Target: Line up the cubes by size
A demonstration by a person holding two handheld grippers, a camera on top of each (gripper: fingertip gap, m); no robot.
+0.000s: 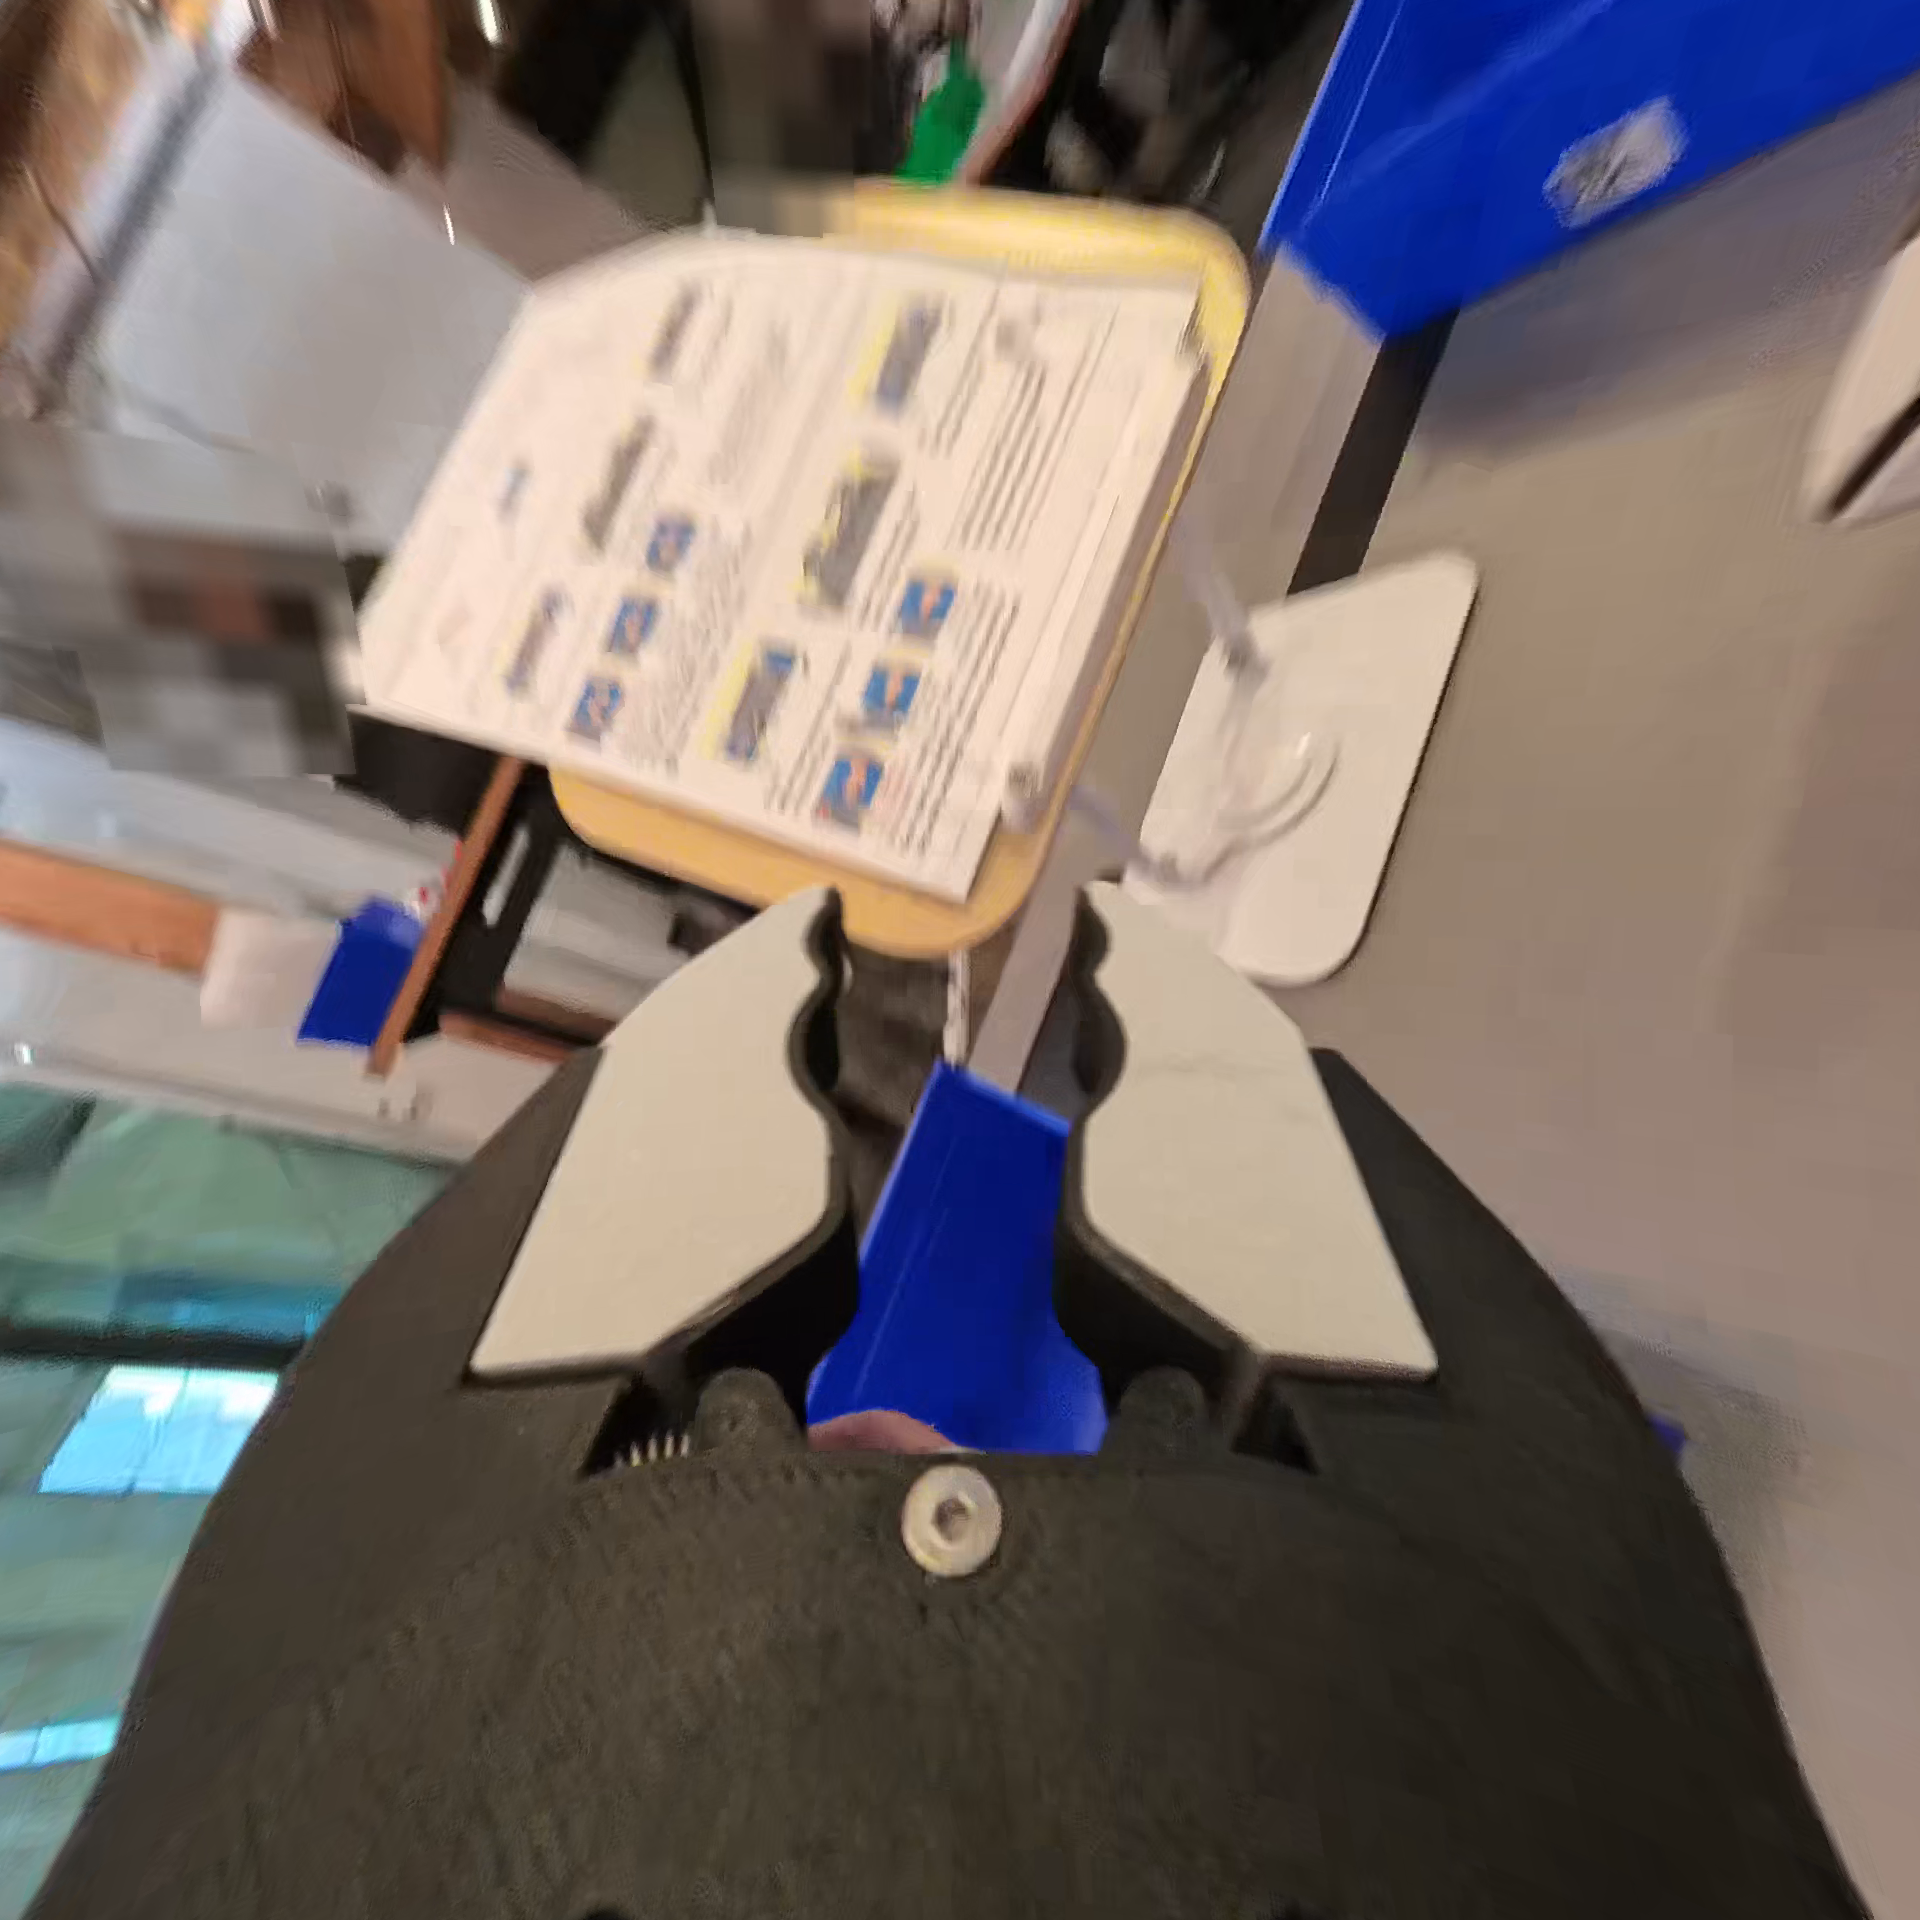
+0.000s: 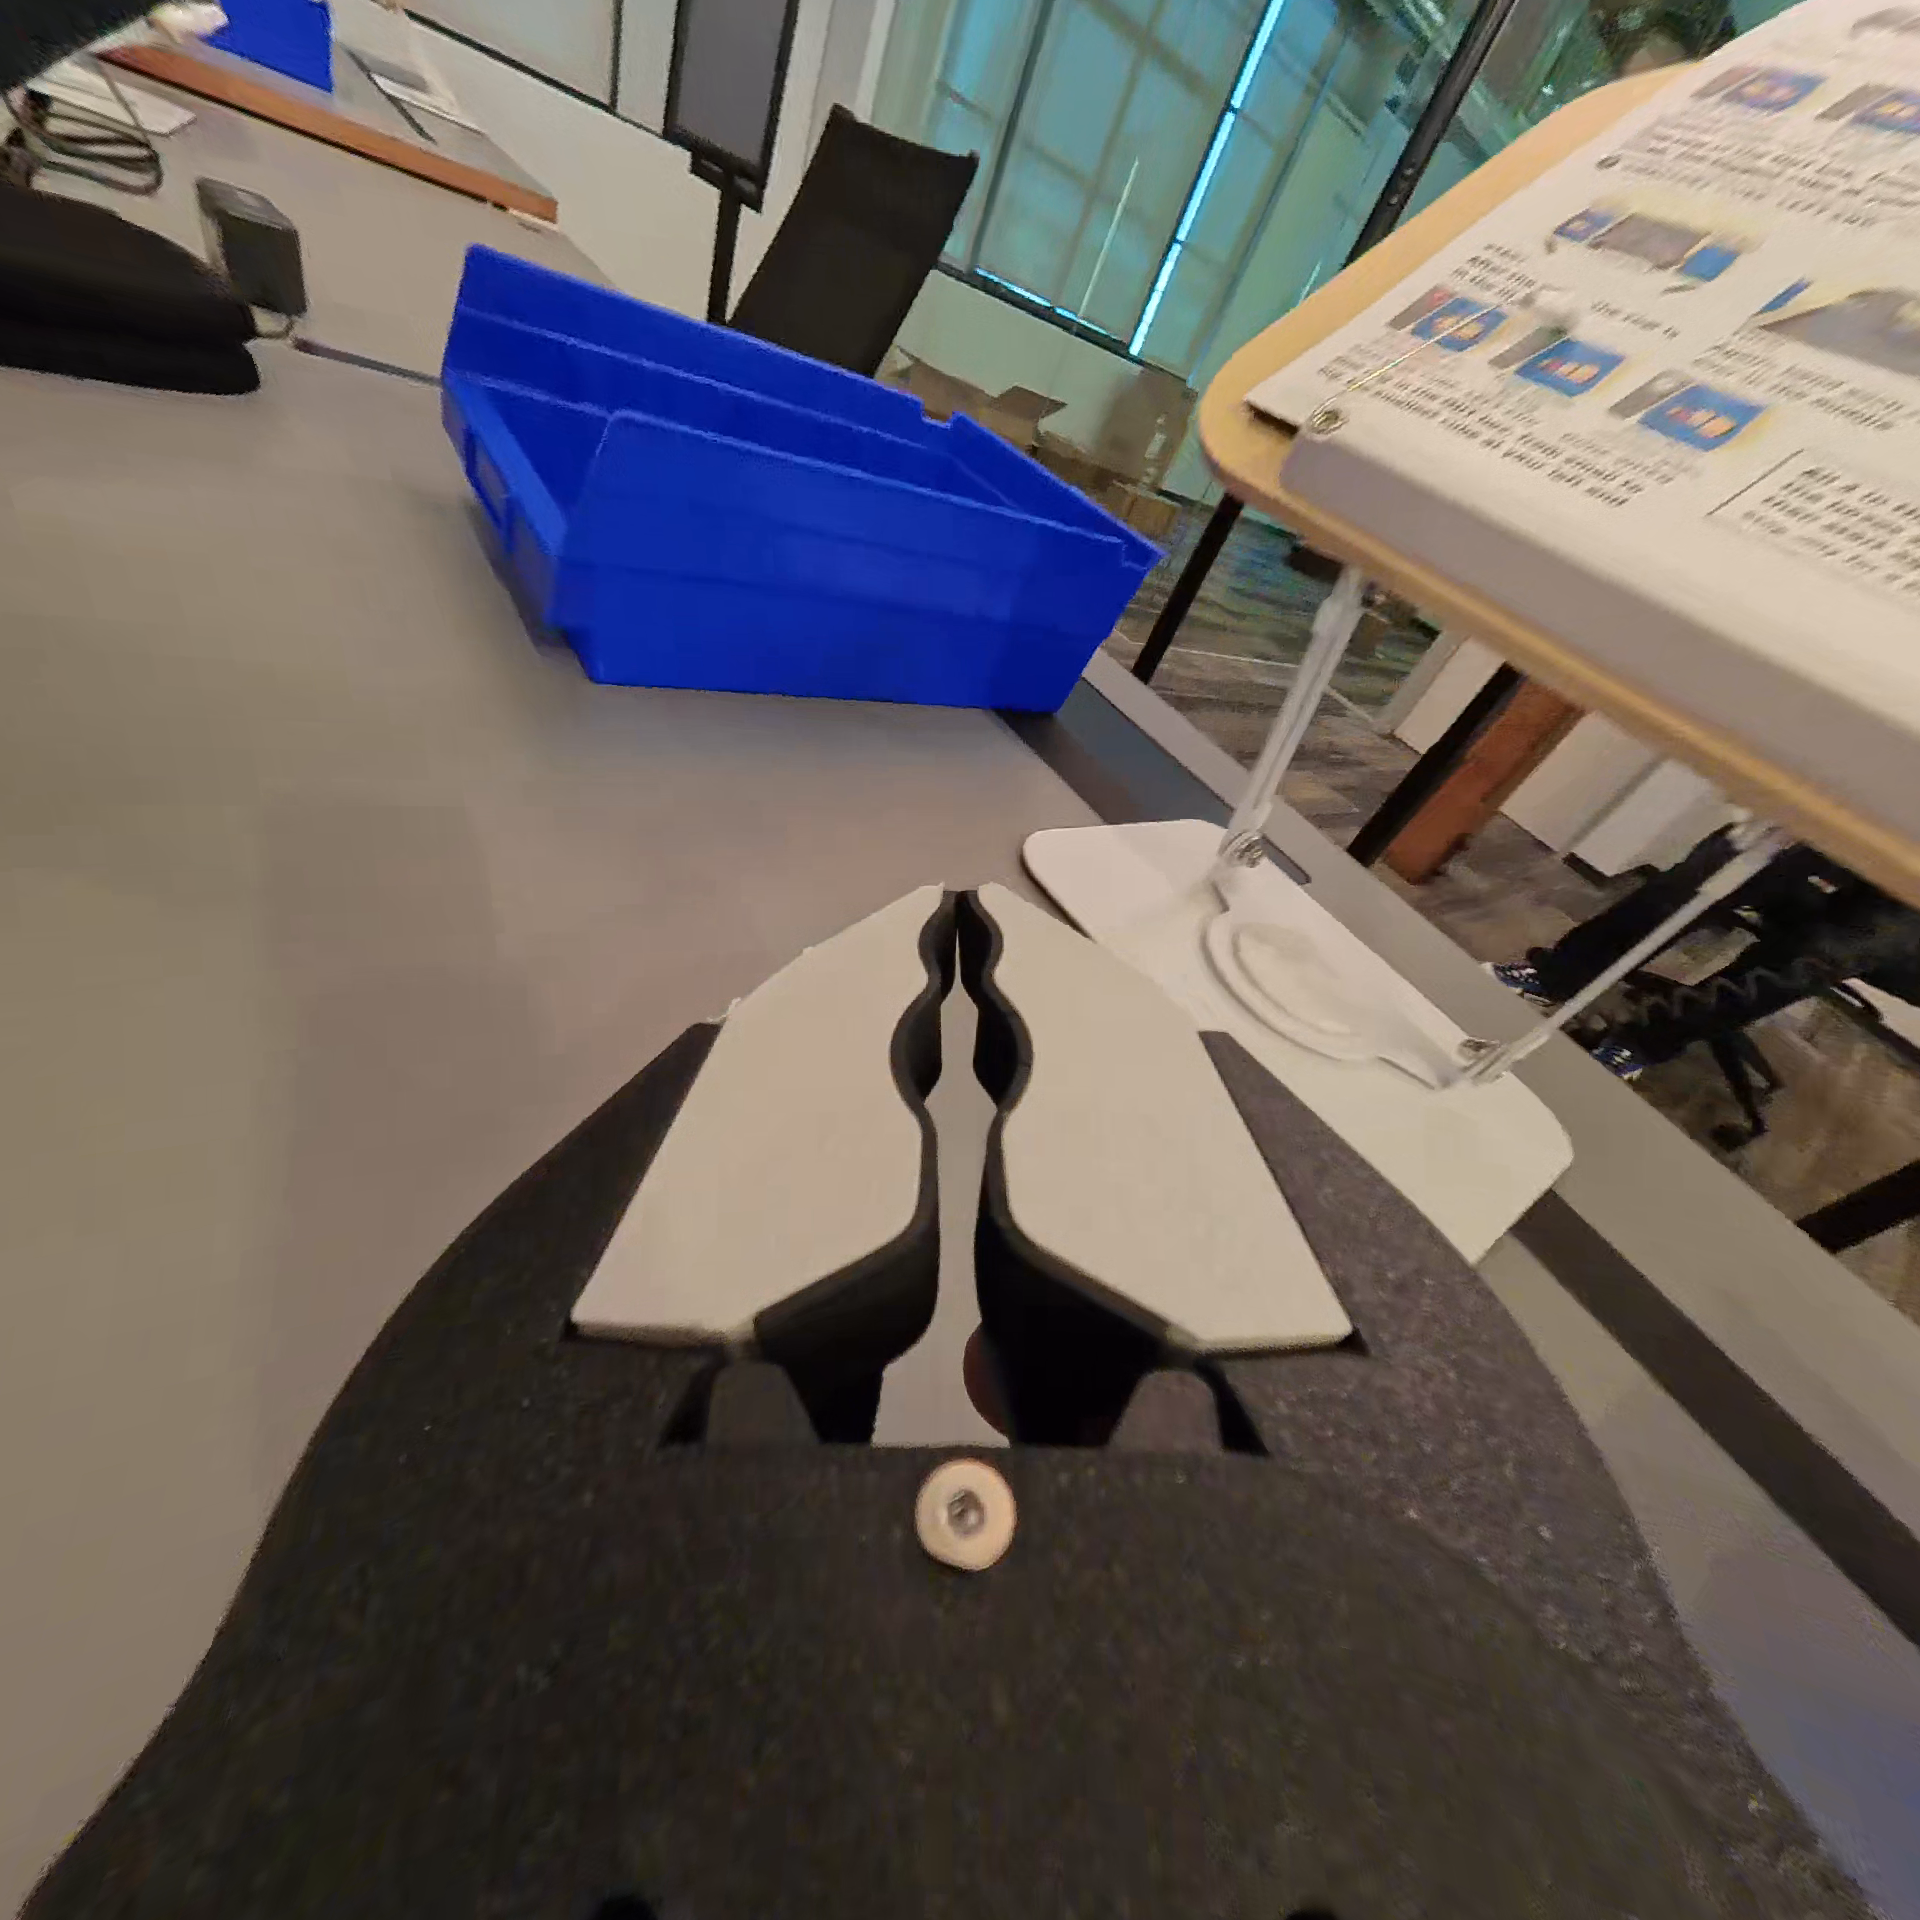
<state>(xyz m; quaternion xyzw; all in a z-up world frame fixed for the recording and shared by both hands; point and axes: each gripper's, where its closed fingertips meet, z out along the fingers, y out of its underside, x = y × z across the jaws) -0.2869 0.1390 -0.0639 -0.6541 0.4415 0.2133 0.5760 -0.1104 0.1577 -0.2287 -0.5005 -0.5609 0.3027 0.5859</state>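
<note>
No cube shows in either view. My left gripper (image 1: pixel 961 920) is open, with its grey fingertips (image 1: pixel 748 997) well apart and nothing between them. It is tilted and points at a printed sheet on a stand; the view is blurred. A blue piece (image 1: pixel 966 1247) shows through the gap low between the finger bases, and I cannot tell what it is. My right gripper (image 2: pixel 956 904) is shut, its tips touching with nothing between them, low over the grey table (image 2: pixel 312 831). A blue bin (image 2: pixel 779 540) stands ahead of it; its inside is hidden.
A tan board with a printed sheet (image 2: pixel 1662 364) stands on a white base plate (image 2: pixel 1299 997) at the table's right edge, and also shows in the left wrist view (image 1: pixel 810 540). A blue bin (image 1: pixel 1558 135) is at that view's top right. A black chair (image 2: pixel 852 249) stands behind the table. The grippers' ends are close to 25 cm from one another.
</note>
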